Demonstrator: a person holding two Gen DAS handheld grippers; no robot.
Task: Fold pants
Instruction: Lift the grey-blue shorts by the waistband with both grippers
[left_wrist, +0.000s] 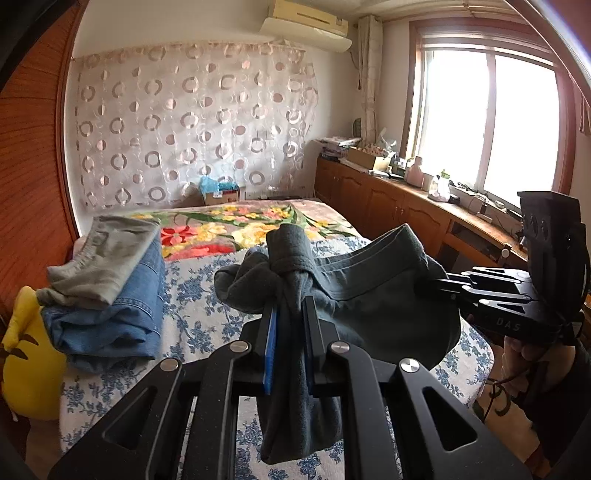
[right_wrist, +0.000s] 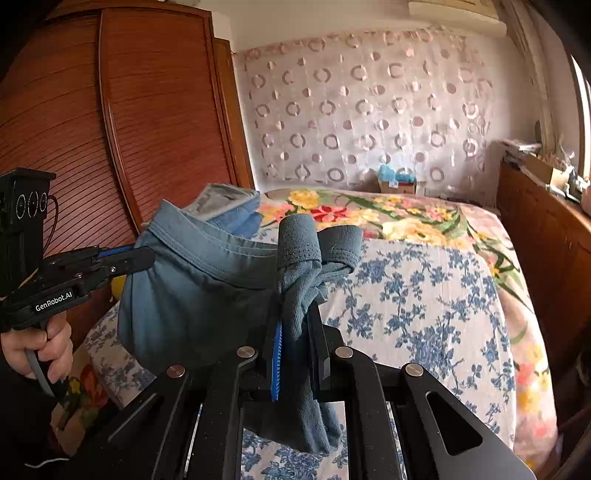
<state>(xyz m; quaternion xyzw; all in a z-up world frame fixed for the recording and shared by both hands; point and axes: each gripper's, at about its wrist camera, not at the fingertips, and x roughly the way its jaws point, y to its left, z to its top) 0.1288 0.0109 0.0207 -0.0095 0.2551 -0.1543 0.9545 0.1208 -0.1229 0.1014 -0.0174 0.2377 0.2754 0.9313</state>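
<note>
Dark grey-blue pants (left_wrist: 373, 295) hang in the air above the bed, held by the waistband between both grippers. My left gripper (left_wrist: 290, 306) is shut on one end of the waistband, with cloth bunched between its fingers and hanging below. My right gripper (right_wrist: 295, 314) is shut on the other end; the pants (right_wrist: 192, 291) sag between the two. In the left wrist view the right gripper (left_wrist: 439, 284) comes in from the right. In the right wrist view the left gripper (right_wrist: 144, 258) comes in from the left.
The bed (left_wrist: 199, 306) has a blue floral sheet and a flowered blanket (left_wrist: 236, 225) farther back. Folded jeans with a grey garment on top (left_wrist: 107, 295) lie at the left, next to a yellow plush toy (left_wrist: 26, 362). A wooden wardrobe (right_wrist: 122, 129) stands left, a cluttered sideboard (left_wrist: 406, 199) right.
</note>
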